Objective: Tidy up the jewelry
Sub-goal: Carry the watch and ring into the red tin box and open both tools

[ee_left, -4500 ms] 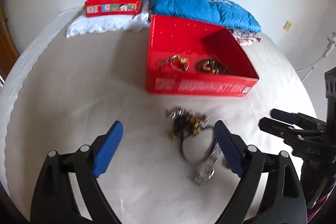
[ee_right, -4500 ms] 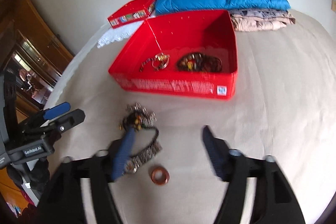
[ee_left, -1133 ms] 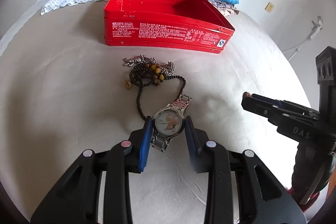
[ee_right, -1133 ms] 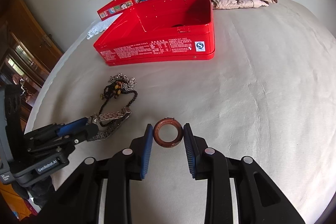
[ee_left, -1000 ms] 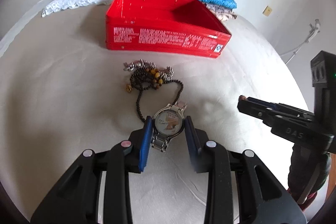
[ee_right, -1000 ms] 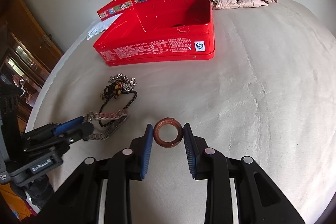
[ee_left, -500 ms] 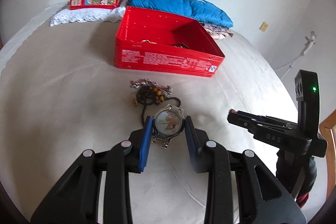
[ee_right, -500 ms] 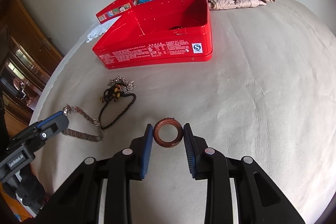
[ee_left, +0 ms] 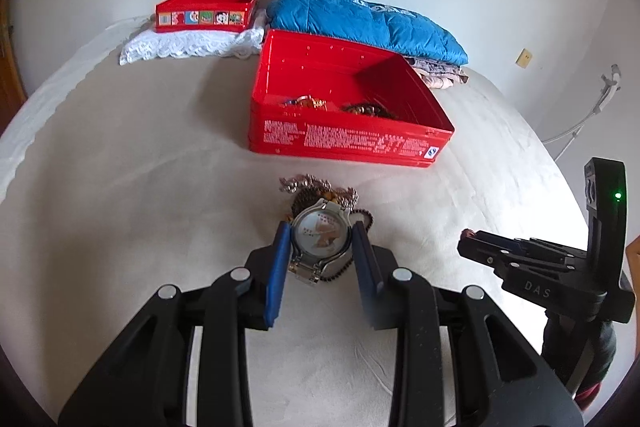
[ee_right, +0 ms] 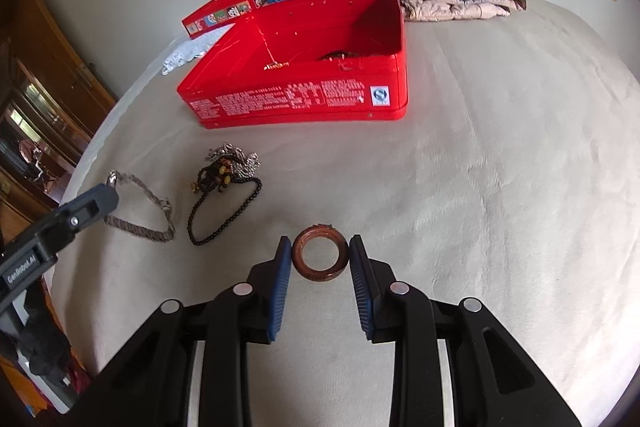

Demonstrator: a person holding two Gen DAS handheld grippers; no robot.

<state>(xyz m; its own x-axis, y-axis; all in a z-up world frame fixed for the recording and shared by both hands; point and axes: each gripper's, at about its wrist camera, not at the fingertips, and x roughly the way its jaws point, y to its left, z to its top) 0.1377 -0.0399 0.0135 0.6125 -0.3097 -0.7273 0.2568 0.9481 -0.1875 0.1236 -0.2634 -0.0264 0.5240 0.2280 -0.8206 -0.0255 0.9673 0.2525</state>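
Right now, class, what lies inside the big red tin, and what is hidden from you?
Inside the big red tin, a gold-coloured piece and a dark beaded piece show above the front wall. That wall hides the floor nearest us and their lower parts.

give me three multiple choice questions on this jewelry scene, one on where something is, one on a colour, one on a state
1. Where is the beaded necklace?
A. inside the red tin
B. on the bedsheet in front of the red tin
C. on the blue jacket

2. What colour is the large open tin?
A. red
B. green
C. white

3. What is the left gripper doing?
A. open and empty
B. shut on a ring
C. shut on the wristwatch

Answers:
1 B, it lies on the bedsheet short of the tin.
2 A, its walls are red.
3 C, the wristwatch sits clamped between its pads.
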